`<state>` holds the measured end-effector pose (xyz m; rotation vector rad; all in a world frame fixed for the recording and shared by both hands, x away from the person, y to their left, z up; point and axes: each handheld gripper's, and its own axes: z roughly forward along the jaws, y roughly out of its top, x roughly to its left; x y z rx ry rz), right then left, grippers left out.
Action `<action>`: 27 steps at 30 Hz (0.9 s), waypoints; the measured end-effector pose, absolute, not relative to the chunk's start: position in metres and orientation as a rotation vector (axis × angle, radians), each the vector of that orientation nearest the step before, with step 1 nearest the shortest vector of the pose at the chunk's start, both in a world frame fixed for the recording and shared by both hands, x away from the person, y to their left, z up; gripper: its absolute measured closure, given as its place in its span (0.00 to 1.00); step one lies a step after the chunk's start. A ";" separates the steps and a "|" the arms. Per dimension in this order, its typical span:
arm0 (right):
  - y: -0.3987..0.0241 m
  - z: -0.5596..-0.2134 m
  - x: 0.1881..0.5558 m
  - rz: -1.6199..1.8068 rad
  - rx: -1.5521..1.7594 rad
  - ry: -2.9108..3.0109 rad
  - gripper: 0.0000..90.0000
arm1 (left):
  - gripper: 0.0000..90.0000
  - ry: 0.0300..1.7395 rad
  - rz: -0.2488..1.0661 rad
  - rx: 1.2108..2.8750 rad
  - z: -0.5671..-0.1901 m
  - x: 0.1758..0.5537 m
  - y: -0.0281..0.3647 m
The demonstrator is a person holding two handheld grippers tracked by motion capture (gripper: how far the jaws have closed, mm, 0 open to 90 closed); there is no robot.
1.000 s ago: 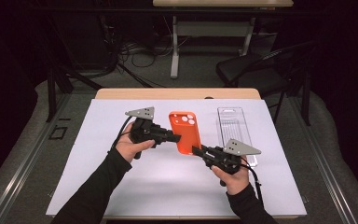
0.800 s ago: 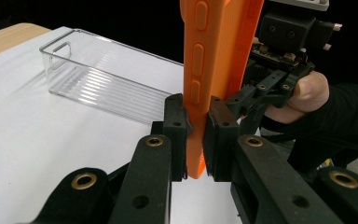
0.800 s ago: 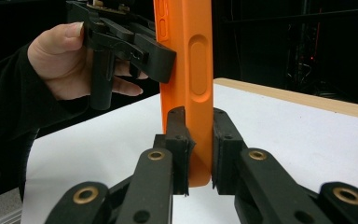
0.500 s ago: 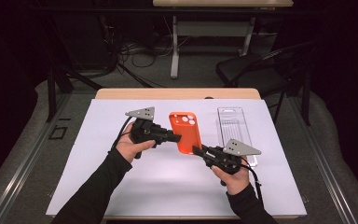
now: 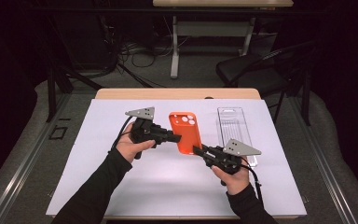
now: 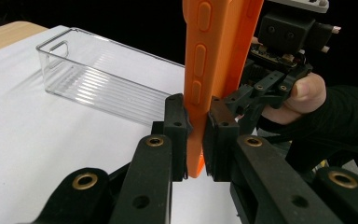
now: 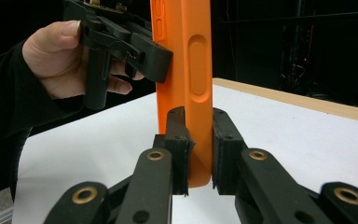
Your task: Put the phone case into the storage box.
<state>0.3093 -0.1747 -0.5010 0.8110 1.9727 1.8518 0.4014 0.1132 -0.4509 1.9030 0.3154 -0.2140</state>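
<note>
Three cameras, one shared subject

The high view looked forward and down from above the person's side; each gripper view sat close behind its own jaws, facing the other across the orange phone case [image 5: 185, 132], which all three shared.

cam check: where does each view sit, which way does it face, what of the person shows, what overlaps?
High view: above the person's side, facing forward and down on the table; both forearms, left gripper, right gripper.
Left gripper view: rides the left gripper, facing the clear tray; opposite hand.
Right gripper view: rides the right gripper, facing the table's far edge; opposite hand.
Shared: orange phone case, clamped by both.
</note>
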 end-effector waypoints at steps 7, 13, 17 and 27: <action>-0.174 -0.501 0.309 1.854 0.815 1.974 0.89 | 0.91 0.309 -0.216 1.903 -0.451 0.402 0.113; -0.174 -0.501 0.310 1.850 0.812 1.981 0.88 | 0.91 0.303 -0.215 1.909 -0.451 0.402 0.114; -0.174 -0.501 0.310 1.843 0.807 1.979 0.85 | 0.91 0.303 -0.217 1.912 -0.451 0.402 0.114; -0.172 -0.500 0.310 1.839 0.806 1.990 0.74 | 0.91 0.325 -0.213 1.923 -0.453 0.403 0.113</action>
